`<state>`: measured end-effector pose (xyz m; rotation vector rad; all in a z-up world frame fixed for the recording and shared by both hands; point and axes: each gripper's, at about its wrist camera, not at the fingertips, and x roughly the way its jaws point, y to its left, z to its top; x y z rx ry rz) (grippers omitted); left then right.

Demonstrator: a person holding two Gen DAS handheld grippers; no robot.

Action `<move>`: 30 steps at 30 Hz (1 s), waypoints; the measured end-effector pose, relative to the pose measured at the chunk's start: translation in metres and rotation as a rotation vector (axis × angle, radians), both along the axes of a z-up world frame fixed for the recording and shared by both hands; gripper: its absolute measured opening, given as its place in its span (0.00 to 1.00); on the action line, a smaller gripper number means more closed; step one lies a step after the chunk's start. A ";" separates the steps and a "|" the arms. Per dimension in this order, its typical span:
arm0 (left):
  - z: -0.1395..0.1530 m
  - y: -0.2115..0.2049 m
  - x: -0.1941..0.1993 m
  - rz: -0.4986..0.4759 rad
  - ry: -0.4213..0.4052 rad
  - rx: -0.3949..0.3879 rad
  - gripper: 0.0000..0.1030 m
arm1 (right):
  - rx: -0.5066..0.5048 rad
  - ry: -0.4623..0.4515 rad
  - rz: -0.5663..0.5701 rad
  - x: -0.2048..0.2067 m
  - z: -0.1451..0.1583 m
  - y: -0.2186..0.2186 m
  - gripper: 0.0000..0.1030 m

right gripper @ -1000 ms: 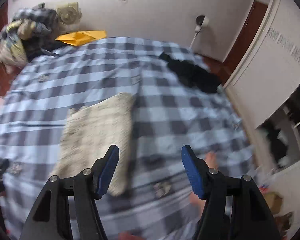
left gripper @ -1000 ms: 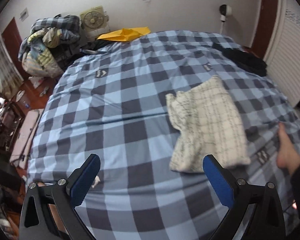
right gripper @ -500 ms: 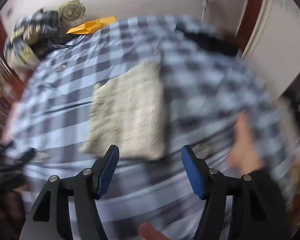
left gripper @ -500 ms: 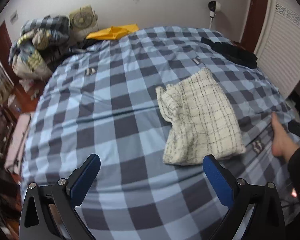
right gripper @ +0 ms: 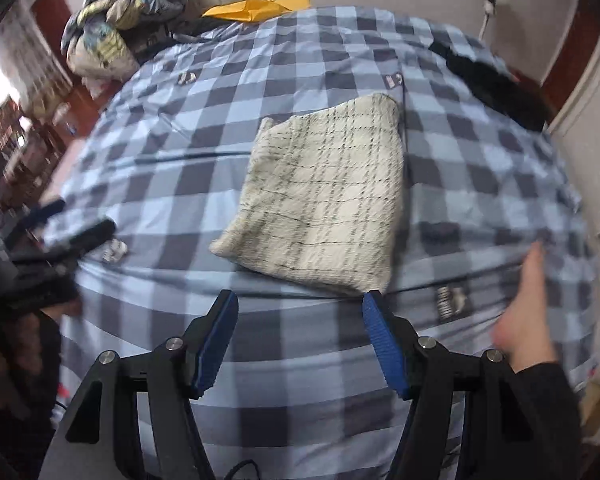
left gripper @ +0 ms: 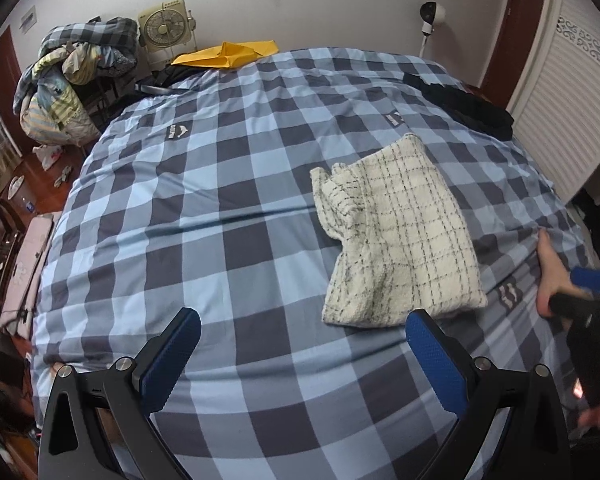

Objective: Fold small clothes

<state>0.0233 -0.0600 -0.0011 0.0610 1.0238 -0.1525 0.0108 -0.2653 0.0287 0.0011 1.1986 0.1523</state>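
Two claws hang over the bed, both gaping with nothing between the blue pads. Left claw (left gripper: 300, 344) is spread wide above bare quilt (left gripper: 228, 208), its right pad just beside the near edge of the cloth (left gripper: 400, 236) in that view; whether it touches I cannot tell. Right claw (right gripper: 300, 328) stands about half spread, its right pad tip at the cloth's near corner, contact unclear through the blur. That cream checked cloth lies folded flat on the blue checked quilt, right of the bed's middle, its left edge rumpled. Right of it a bare foot (left gripper: 548, 268) rests on the quilt. Farther off lie a black garment (left gripper: 464, 108), a yellow sheet (left gripper: 228, 54), a fan (left gripper: 166, 32) and a heap of bedding (left gripper: 80, 76).
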 end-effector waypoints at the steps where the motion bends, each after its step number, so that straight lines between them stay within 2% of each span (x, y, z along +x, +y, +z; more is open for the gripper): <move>1: 0.000 0.000 -0.001 -0.002 -0.001 -0.001 1.00 | 0.012 -0.017 -0.014 0.000 0.003 -0.002 0.60; 6: 0.001 -0.004 -0.004 -0.016 -0.008 0.012 1.00 | -0.018 -0.111 -0.040 0.003 0.019 -0.002 0.60; 8: 0.001 -0.005 -0.005 -0.031 0.000 -0.005 1.00 | -0.049 -0.158 -0.011 0.004 0.026 0.004 0.60; 13: 0.001 -0.012 -0.008 -0.059 -0.005 0.011 1.00 | 0.023 -0.245 0.001 0.002 0.033 0.000 0.60; 19: 0.000 -0.017 -0.009 -0.069 0.014 -0.029 1.00 | -0.092 -0.218 -0.002 0.003 0.020 0.000 0.60; 24: -0.002 -0.025 -0.011 -0.093 -0.001 0.039 1.00 | -0.194 -0.186 0.008 0.004 0.008 0.004 0.60; 30: -0.005 -0.031 -0.015 -0.136 -0.006 0.067 1.00 | -0.187 -0.128 0.002 0.003 0.000 0.003 0.60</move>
